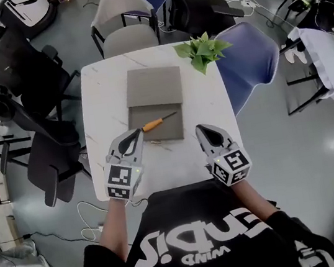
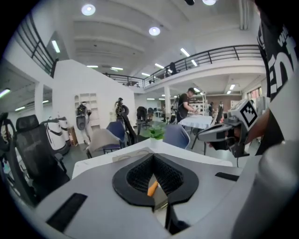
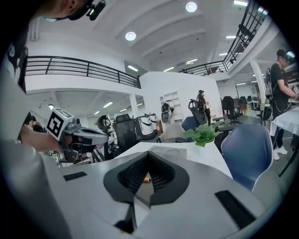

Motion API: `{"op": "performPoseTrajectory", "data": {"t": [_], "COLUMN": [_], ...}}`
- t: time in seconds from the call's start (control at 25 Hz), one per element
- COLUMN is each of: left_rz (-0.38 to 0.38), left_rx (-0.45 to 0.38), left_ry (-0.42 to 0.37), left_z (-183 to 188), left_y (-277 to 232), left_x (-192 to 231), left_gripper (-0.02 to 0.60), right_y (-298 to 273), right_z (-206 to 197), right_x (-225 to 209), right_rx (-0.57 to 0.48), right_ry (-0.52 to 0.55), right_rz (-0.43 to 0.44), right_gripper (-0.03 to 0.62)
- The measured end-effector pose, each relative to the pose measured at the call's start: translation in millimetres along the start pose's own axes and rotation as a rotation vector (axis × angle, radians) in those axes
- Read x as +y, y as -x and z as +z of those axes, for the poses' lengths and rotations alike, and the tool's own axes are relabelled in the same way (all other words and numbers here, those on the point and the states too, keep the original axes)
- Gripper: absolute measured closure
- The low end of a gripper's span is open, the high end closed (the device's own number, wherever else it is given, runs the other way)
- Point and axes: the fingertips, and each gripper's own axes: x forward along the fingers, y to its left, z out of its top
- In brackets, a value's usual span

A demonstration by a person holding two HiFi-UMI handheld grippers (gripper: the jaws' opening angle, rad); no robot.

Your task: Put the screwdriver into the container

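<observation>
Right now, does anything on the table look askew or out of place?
Only slightly. The screwdriver lies at a slant on the nearer half of the grey container, not square with its edges. The plant sits at the table's far right corner, its leaves reaching over the edge. Nothing looks spilled or damaged.

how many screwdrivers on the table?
1. The screwdriver lies on the near half of the gray container, just ahead of the left hand-held gripper. None elsewhere in view.
</observation>
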Motion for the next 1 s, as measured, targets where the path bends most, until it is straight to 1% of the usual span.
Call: {"op": "performPoseTrajectory", "data": {"t": [0.2, 0.32, 0.48, 0.6, 0.76, 1.0], "left_rz": [0.085, 0.133, 0.165, 0.162, 0.175, 0.175], "left_rx": [-0.111, -0.16, -0.195, -0.206, -0.222, -0.224], "left_ry": [0.155, 0.213, 0.231, 0.247, 0.279, 0.288], "left_z": [-7.1, -14.4, -23.8, -28.1, -28.3, -27.6], "left_y": [21.7, 29.5, 35.6, 35.8, 37.6, 37.7], "left_x": [2.1, 0.9, -4.5, -6.9, -3.6, -4.9], "left_gripper": [0.568, 0.568, 0.568, 0.568, 0.568, 0.568], "right_y": [-0.8, 0.6, 1.5, 0.1, -2.3, -2.7], "right_z": [7.9, 11.1, 11.8, 10.7, 10.9, 9.6], "right_x": [9.1, 10.0, 7.9, 8.2, 10.9, 13.0], "right_rx": [-0.035, -0.052, -0.063, -0.063, -0.064, -0.057], "right_ry": [0.03, 0.049, 0.045, 0.056, 0.065, 0.074], "right_rz": [0.046, 0.06, 0.062, 0.068, 0.075, 0.075], "right_gripper": [0.585, 0.585, 0.585, 0.584, 0.585, 0.585]}}
